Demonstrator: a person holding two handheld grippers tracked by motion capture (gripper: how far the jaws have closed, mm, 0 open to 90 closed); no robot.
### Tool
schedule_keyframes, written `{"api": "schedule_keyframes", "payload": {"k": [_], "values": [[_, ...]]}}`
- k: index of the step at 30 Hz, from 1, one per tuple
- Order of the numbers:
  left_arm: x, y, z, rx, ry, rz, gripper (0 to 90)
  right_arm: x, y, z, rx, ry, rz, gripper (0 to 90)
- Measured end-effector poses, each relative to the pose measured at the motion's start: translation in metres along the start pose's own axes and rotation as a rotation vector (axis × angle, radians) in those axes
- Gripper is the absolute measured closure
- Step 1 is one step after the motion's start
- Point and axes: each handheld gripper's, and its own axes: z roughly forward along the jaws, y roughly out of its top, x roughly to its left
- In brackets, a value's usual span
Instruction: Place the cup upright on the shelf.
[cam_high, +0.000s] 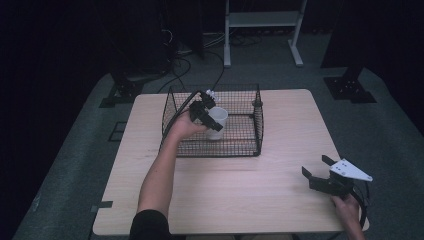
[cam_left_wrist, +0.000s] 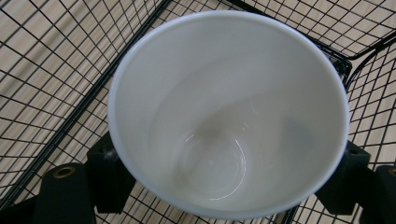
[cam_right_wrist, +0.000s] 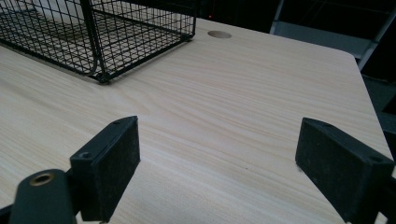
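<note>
L gripper (cam_high: 206, 113) is inside the black wire-mesh basket (cam_high: 250, 145), jaws clamped on a white smooth-walled cup (cam_high: 218, 122). In the left gripper view the cup (cam_left_wrist: 224, 112) sits squarely between the two black jaws, one pad pressing each side of its wall low in frame, mouth open toward the camera, inside looks empty w/ a faint ring at the bottom. Basket mesh (cam_left_wrist: 42, 60) shows behind & around the cup, light wood under it. Can't tell if the cup's base touches the basket floor or hangs just above it.

R gripper (cam_high: 320, 171) is near the table's front right corner, well apart from the basket, held by the person's right hand (cam_high: 347, 207), grey three-cornered plate on top. Its jaws stand wide apart w/ nothing between them; in the right gripper view only bare light wooden tabletop (cam_right_wrist: 243, 107) lies between & ahead of the pads. Basket corner (cam_right_wrist: 100, 42) is further ahead, to the left of the jaws. A small round hole (cam_right_wrist: 219, 34) in the tabletop lies beyond, roughly straight ahead.
</note>
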Motion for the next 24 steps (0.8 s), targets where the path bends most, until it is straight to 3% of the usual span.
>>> {"api": "schedule_keyframes", "payload": {"k": [17,24], "values": [[-0.001,-0.002,0.010,0.021,-0.001,0.010,21.1,0.000,0.000,0.000,-0.003,0.002,-0.001,13.1],[0.001,-0.004,0.011,0.018,-0.009,-0.004,21.1,0.000,0.000,0.000,-0.003,0.002,0.002,13.1]]}}
